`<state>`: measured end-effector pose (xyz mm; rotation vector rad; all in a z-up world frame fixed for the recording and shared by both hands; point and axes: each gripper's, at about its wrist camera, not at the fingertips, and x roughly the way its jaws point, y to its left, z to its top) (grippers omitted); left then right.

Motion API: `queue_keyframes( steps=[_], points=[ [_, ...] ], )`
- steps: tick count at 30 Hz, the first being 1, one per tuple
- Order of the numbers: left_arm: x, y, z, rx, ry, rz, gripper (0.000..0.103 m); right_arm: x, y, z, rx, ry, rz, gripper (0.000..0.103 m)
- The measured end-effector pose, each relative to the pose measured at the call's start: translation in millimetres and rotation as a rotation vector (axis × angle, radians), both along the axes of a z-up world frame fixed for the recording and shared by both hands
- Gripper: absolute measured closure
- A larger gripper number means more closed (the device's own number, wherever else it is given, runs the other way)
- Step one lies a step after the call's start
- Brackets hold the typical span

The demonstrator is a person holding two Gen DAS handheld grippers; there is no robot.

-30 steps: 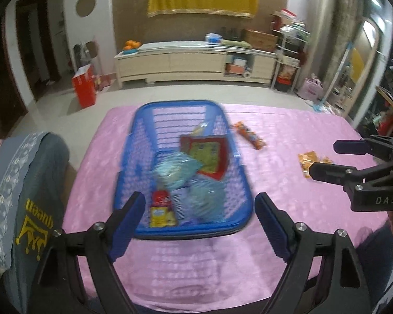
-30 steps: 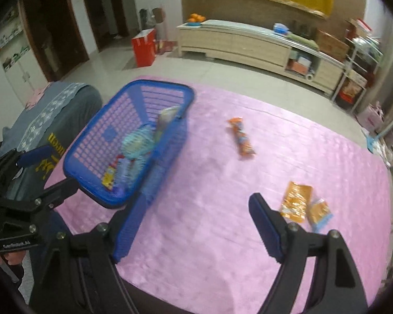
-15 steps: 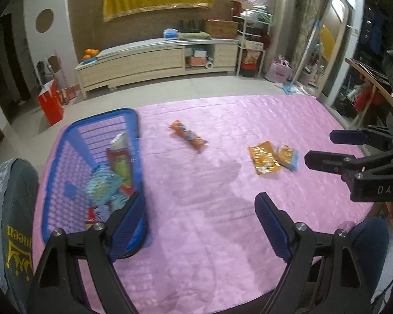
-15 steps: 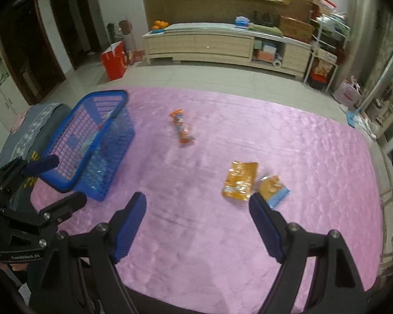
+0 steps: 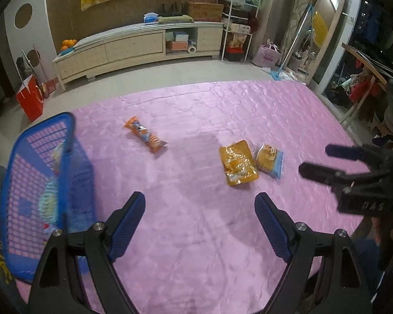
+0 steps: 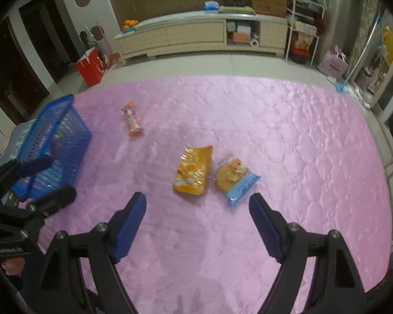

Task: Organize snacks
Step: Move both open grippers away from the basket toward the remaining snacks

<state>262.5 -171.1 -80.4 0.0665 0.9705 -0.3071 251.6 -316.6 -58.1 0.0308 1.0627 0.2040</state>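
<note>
Both sets of tongs hang spread wide and empty — the right tongs (image 6: pixel 196 209) sit low in the frame, just short of the yellow packet (image 6: pixel 194 170) and the blue-ended snack (image 6: pixel 235 180) lying side by side at centre. The blue basket (image 6: pixel 52 141) waits at the left edge, the orange wrapper (image 6: pixel 132 120) beyond it. The left tongs (image 5: pixel 199 217) idle — best the right pair straddles one packet only, low and square, so the neighbour isn't dragged along.

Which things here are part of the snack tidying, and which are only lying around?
Job: blue basket; orange tube snack; yellow packet; blue-edged pastry packet.
Not the job: red bag; oranges; cardboard box.
</note>
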Motion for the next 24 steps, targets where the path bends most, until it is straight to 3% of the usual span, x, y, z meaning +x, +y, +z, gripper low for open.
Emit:
queue_keyframes(
  steps=[7, 16, 24],
  points=[
    [32, -25, -38, 0.017, 0.069, -0.028, 0.019, 29, -26, -36, 0.010, 0.057, -0.050, 0.019],
    [79, -58, -73, 0.002, 0.120, -0.064, 0.019, 61, -47, -68, -0.007, 0.041, -0.110, 0.019],
    [94, -90, -103, 0.035, 0.170, -0.151, 0.019, 64, -60, -75, -0.003, 0.076, -0.103, 0.019]
  ],
)
